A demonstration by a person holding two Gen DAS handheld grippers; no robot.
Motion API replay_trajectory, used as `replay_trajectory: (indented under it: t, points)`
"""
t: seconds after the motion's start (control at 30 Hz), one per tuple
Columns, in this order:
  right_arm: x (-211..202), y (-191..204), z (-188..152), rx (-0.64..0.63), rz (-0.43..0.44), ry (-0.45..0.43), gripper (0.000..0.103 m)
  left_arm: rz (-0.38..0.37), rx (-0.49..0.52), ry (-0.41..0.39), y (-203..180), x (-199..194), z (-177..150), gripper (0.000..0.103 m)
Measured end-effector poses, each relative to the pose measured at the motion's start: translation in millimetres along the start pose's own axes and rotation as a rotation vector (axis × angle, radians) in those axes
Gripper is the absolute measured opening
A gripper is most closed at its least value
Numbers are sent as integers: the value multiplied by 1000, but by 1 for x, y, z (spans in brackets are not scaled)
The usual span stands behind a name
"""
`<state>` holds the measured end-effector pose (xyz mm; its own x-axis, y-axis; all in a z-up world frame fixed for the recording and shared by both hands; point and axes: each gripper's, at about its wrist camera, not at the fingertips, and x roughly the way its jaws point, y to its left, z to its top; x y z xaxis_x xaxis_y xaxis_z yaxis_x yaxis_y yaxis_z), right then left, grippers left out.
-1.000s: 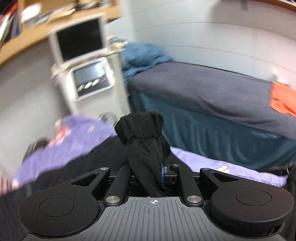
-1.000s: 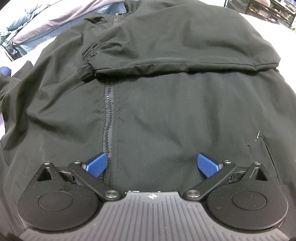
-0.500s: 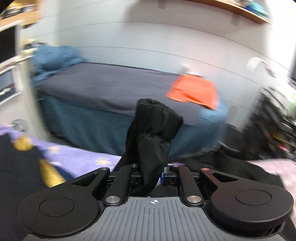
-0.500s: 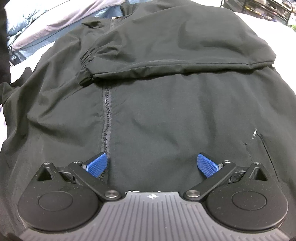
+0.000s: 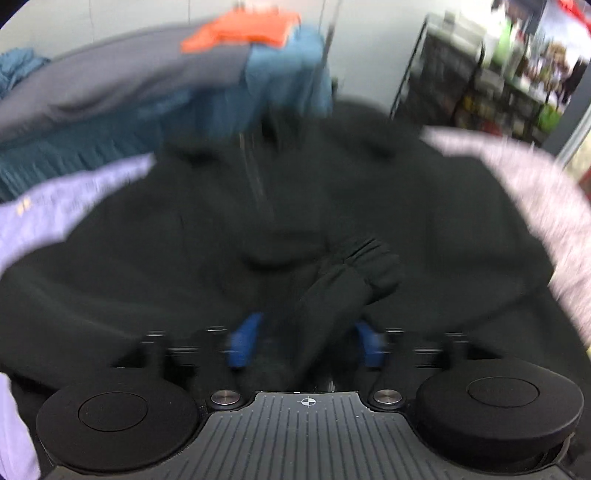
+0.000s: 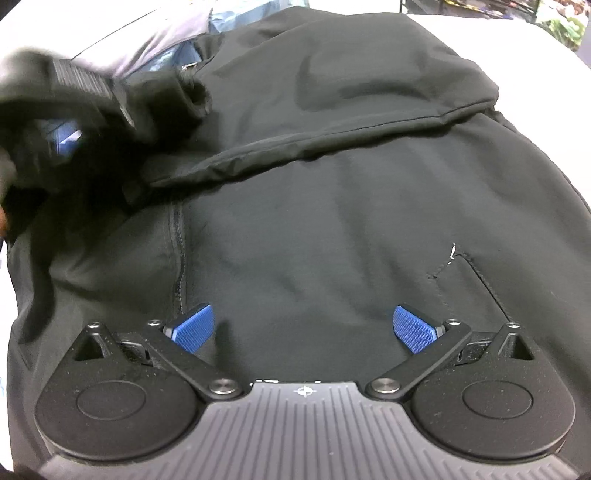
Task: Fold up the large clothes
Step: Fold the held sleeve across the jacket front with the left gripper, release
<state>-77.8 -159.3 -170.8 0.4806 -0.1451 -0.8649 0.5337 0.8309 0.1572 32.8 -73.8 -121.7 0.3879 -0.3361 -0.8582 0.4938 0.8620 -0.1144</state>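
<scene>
A black zip jacket lies spread out, one sleeve folded across its chest. My left gripper points down over the jacket and its jaws are opening. The other sleeve's gathered cuff lies loose between the blue pads, which do not press on it. In the right wrist view that gripper shows blurred at the upper left, with dark cloth around it. My right gripper hovers open over the jacket's lower front, beside the zipper, holding nothing.
The jacket rests on a lilac sheet and a pale pink cover. Behind stands a bed with a grey cover and an orange cloth. A stocked shelf rack is at the far right.
My left gripper swung across and down over the jacket carrying the sleeve, then its jaws parted and let the cuff go. It came into the right wrist view at upper left.
</scene>
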Motion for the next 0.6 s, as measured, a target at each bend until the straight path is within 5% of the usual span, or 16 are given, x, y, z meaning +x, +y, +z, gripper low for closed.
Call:
replay_trajectory:
  t: [0.37,0.6]
  points:
    - [2,-5,6,16,10,15,103,-88,12,91,-1,-3,-24,103]
    - [-13,-12,13,46,29,-47,103,-125,-36,43,14,-37,-54,103]
